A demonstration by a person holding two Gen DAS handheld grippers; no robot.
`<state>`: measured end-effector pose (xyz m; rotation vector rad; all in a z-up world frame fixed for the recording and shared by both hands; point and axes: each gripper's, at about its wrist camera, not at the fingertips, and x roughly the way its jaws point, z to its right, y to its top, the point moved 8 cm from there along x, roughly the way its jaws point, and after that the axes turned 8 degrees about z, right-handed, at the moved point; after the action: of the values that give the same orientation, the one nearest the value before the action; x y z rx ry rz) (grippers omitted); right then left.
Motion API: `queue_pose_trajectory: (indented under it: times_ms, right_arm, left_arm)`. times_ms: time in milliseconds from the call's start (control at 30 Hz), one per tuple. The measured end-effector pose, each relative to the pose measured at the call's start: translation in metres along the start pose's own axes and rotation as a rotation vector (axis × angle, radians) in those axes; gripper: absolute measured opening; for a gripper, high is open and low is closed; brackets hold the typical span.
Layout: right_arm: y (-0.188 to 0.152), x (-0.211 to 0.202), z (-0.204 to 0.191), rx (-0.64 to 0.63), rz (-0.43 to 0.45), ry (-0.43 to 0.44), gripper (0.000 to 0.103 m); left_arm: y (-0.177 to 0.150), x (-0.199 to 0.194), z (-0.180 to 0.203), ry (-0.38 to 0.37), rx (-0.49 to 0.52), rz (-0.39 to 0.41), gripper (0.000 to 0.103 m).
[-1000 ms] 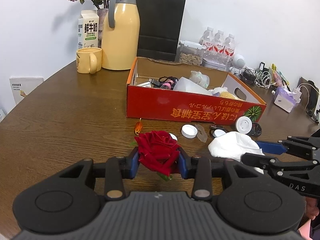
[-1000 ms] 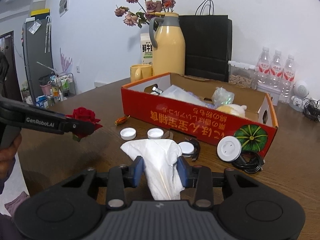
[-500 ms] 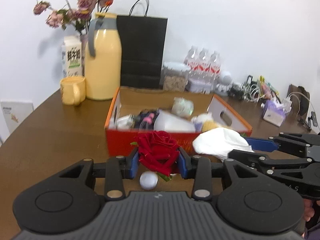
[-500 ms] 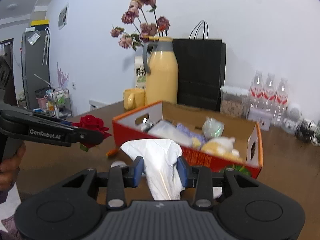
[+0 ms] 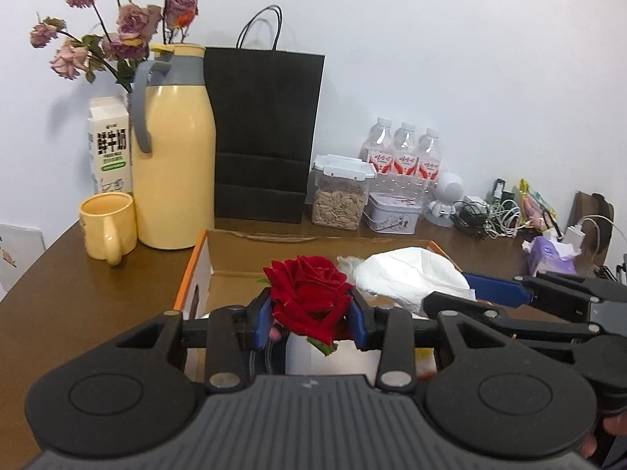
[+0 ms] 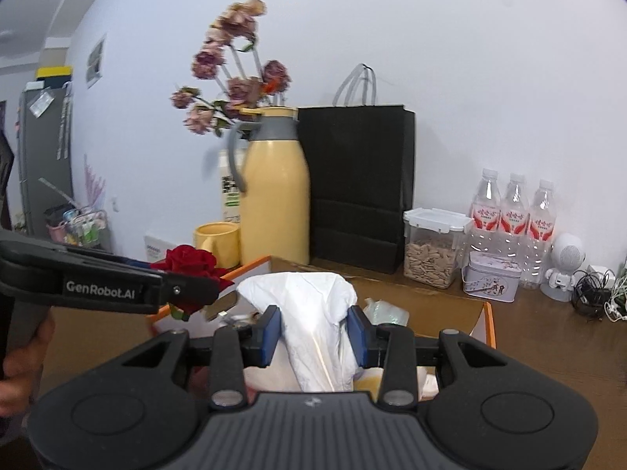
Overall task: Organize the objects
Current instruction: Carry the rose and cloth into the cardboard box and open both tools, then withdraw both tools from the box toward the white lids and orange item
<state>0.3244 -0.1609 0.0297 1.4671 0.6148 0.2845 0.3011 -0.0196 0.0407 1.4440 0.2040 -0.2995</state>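
Observation:
My left gripper is shut on a red rose, held above the near left part of the open orange cardboard box. My right gripper is shut on a crumpled white tissue, held over the same box. In the right wrist view the left gripper comes in from the left with the rose. The left wrist view shows the right gripper at the right with the tissue. Items lie inside the box, mostly hidden by the grippers.
Behind the box stand a yellow thermos jug, a yellow mug, a milk carton, dried flowers, a black paper bag, a seed jar, a tin, water bottles and tangled cables.
Both grippers rose and moved forward from in front of the box to over it, each keeping its load. The caps and cable on the table have dropped out of view.

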Motion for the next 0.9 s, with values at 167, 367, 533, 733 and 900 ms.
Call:
queue_pose_trajectory:
  times_ms: [167,367,533,733,900]
  right_arm:
    - [-0.008,0.028,0.023,0.027,-0.007,-0.044,0.036]
    - [-0.032,0.045,0.04,0.073,-0.064,-0.056,0.038]
    - [-0.035,0.04,0.033,0.043,-0.062,-0.065,0.039]
    - [-0.041,0.039,0.031,0.035,-0.085,-0.097,0.062]
    - [-0.042,0.038,0.033,0.023,-0.081,-0.138,0.103]
  left_arm:
    - [0.004,0.036,-0.002,0.022,0.034,0.007,0.039]
    - [-0.016,0.064,-0.009,0.018,0.043,-0.043,0.039]
    - [-0.022,0.062,-0.004,0.025,0.087,-0.025,0.041]
    - [-0.015,0.053,-0.007,0.078,0.099,0.04,0.088]
    - [-0.004,0.041,-0.011,0.125,0.093,0.131,0.103]
